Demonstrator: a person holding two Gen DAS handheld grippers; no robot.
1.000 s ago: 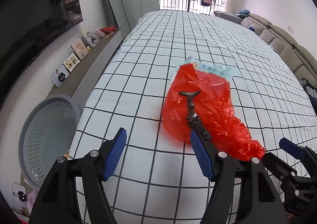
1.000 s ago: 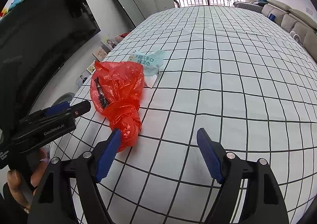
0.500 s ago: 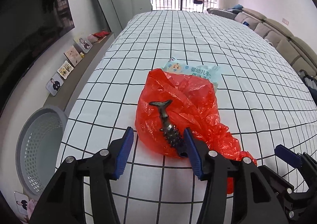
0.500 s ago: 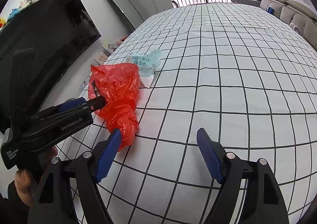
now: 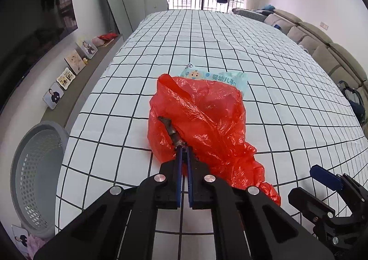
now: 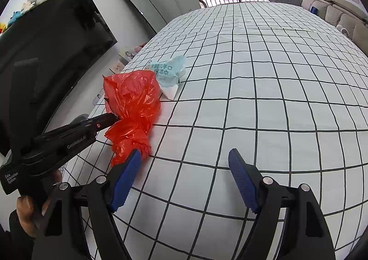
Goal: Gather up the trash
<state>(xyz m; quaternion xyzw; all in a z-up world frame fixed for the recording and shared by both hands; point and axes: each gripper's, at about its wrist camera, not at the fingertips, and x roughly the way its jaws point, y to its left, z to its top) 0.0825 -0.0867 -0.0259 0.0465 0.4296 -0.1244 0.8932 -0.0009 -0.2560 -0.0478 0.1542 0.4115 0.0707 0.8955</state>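
Left wrist view: the left gripper (image 5: 184,156) is clamped on a dark twig-like scrap (image 5: 171,131) lying on the red bag (image 5: 202,117) just ahead; lifting comes next. Right wrist view: the right gripper (image 6: 184,179) gapes wide, empty, with the bag's tail at its left finger.

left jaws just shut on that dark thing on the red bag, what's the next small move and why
Probably lift the left gripper a little, to test the grip. Its jaws are shut on the near end of the dark fish-shaped object lying on the red plastic bag, perhaps pinching film too. The grey basket stands beside the bed, left.
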